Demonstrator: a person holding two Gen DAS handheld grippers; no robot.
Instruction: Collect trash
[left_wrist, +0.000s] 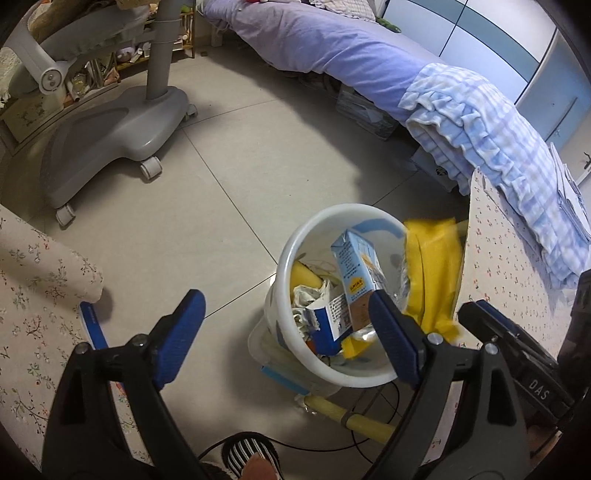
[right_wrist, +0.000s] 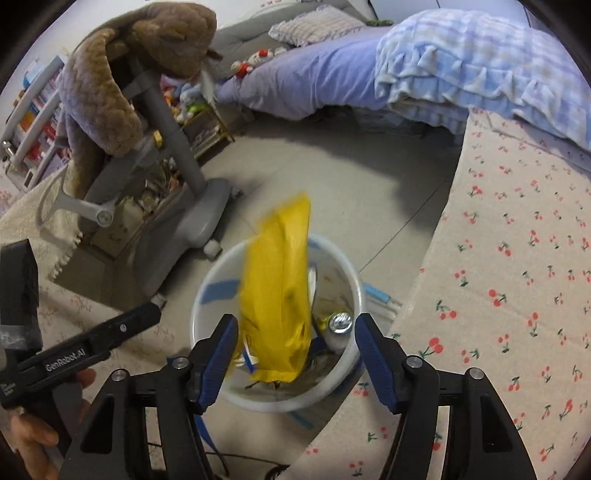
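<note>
Right wrist view shows a blurred yellow wrapper (right_wrist: 277, 295) over the white bin (right_wrist: 207, 295) on the floor, between the spread, released fingers of the right hand-held gripper (right_wrist: 295, 347). A can (right_wrist: 340, 325) lies inside. Left hand-held gripper (left_wrist: 284, 328) is released; a carton (left_wrist: 354, 273) stands in the bin (left_wrist: 288, 258), the bed (left_wrist: 332, 48) far beyond.

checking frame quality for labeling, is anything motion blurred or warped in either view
Right wrist view: the yellow wrapper over the white bin is motion-smeared, while the right gripper stays sharp. Left wrist view: the same wrapper is blurred, the milk carton crisp. Fisheye bends both views' edges.
</note>
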